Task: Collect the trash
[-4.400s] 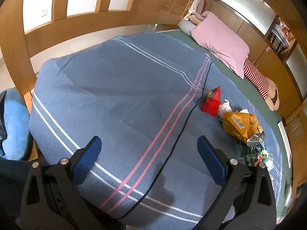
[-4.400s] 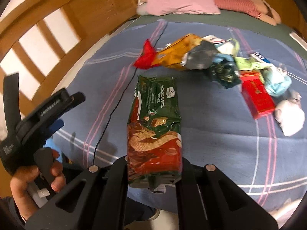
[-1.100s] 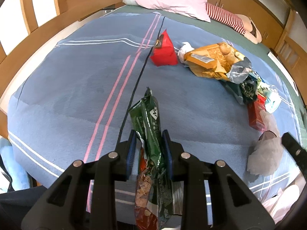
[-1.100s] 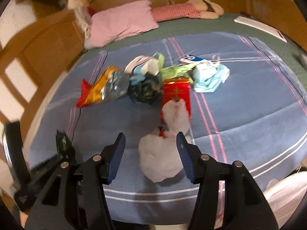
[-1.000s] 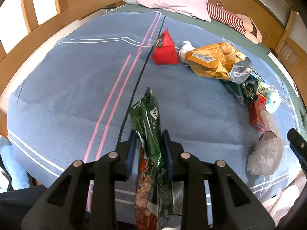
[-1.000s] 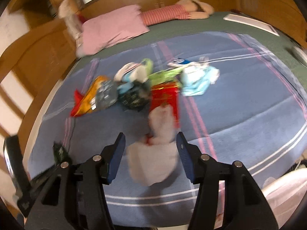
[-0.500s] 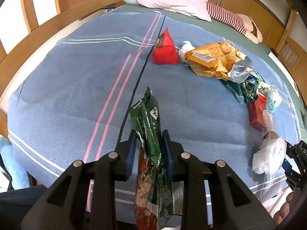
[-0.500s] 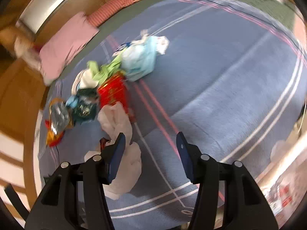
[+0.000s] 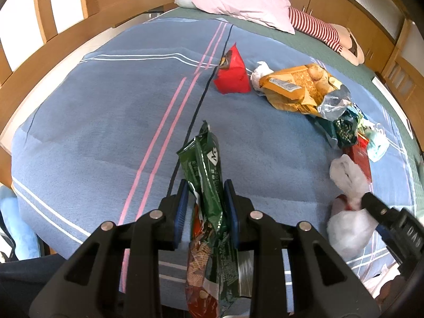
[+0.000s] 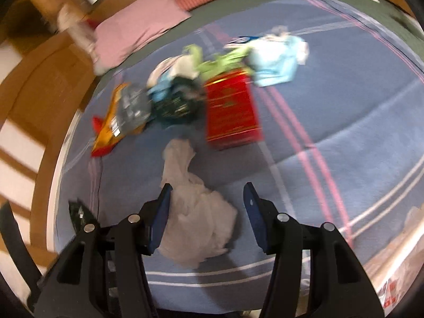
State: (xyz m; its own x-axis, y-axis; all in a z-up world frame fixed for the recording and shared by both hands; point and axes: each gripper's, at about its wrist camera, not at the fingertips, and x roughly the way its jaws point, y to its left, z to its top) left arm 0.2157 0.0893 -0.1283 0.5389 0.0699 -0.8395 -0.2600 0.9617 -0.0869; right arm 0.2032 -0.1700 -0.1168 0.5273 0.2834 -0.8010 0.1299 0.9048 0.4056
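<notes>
The wrapper (image 9: 209, 175) is clamped in the left gripper (image 9: 206, 198). The right gripper (image 10: 206, 201) is held apart over the bag (image 10: 196, 212) on the blanket (image 10: 331, 111). Blanket fabric may be pinched with the thin bag.

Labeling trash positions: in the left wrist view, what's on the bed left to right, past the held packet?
Red wrapper → orange chip bag → dark green crumpled wrapper → red box → pale blue bag. Nearer, the white plastic bag lies at the right gripper.
</notes>
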